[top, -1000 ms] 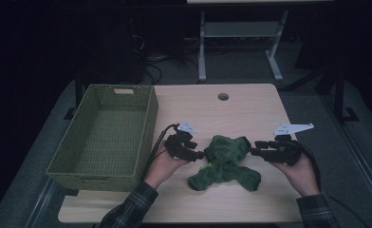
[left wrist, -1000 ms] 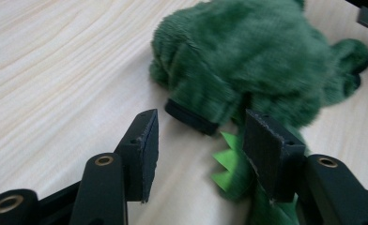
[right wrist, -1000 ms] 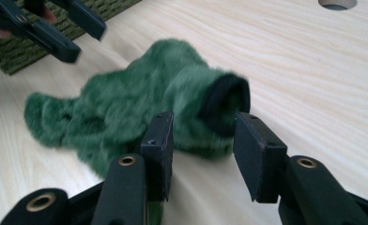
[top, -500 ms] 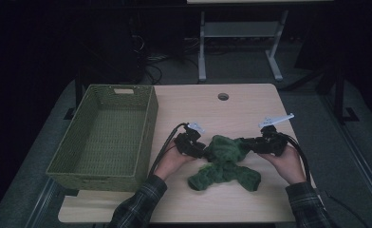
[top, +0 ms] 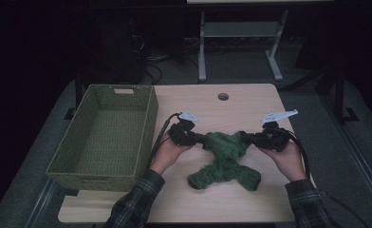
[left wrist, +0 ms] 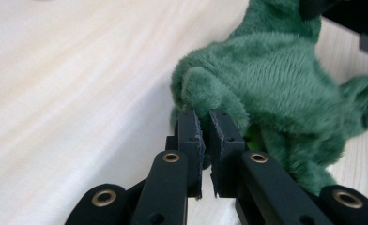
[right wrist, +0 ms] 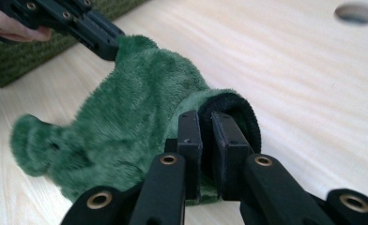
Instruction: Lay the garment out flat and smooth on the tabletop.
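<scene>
A green fuzzy plush piece lies on the wooden table, near the middle of its front half. My left gripper pinches its left end; in the left gripper view the jaws have just been closing and now press on a fold of the green plush. My right gripper holds the opposite end. Its jaws have also just been closing, and they clamp a dark-lined edge of the plush. The left gripper appears at the plush's far side in the right gripper view.
A green woven basket stands with nothing in it at the table's left, close to the left hand. A round cable hole sits at the table's far edge. Beyond the table stand dark floor, cables and a white stand.
Both grippers have moved inward from either side to the plush and closed on its two ends. The upper part of the plush now stretches between them.
</scene>
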